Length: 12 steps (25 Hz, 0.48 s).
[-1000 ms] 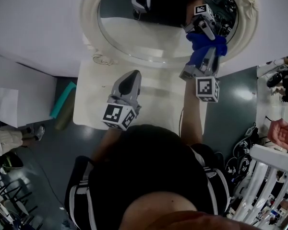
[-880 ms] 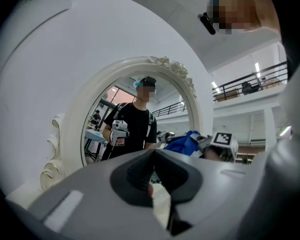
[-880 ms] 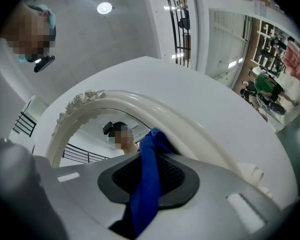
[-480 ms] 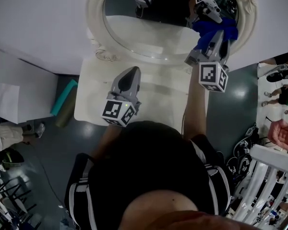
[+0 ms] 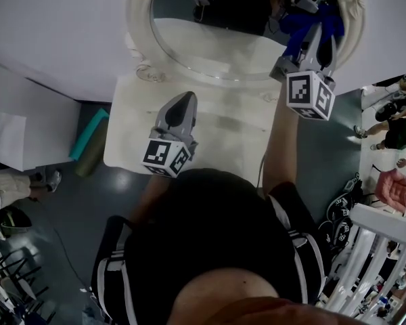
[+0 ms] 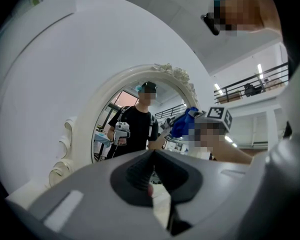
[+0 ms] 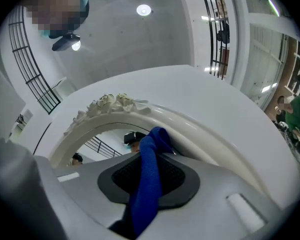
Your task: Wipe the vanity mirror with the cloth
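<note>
Grey left gripper [image 5: 183,101]: jaws pressed together, empty; held below the vanity mirror [image 5: 210,42], probably to stay clear of the wiping
Blue cloth [image 7: 149,179]: at the mirror's right edge, seemingly against the glass, placed to rub it
Right gripper [image 5: 316,36]: jaws pinching the cloth, held up at the mirror's right side

Mirror [image 5: 210,42] upright at the back of the table [image 5: 237,137], against the wall [image 5: 54,26], left gripper [image 5: 183,101] above the table before the mirror, right gripper [image 5: 316,34] farther back at the mirror's right side, cloth [image 5: 299,20] between its jaws
</note>
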Available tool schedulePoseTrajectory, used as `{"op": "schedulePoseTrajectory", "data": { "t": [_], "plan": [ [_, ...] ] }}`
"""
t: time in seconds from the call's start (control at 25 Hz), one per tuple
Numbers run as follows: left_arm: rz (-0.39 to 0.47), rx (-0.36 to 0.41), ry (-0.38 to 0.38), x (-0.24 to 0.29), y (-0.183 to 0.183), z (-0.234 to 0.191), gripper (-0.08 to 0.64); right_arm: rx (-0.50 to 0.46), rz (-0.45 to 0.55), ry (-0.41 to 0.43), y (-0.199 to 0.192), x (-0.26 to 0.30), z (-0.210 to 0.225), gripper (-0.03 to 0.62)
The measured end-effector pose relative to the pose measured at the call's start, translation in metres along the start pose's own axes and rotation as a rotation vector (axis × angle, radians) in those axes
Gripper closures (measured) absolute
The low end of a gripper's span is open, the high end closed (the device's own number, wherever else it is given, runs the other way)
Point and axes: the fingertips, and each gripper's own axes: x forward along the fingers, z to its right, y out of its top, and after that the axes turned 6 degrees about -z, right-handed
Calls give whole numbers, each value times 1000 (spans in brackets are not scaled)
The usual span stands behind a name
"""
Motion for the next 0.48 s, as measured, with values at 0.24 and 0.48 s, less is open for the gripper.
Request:
{"op": "schedulePoseTrajectory", "data": {
  "t": [0.24,0.48],
  "plan": [
    [2,-2,4,-5,1,2,548,-92,4,51,27,16,-27,523],
    [10,-11,16,-10,1,-4,548,-184,-6,95,43,30,-56,523]
  ]
}}
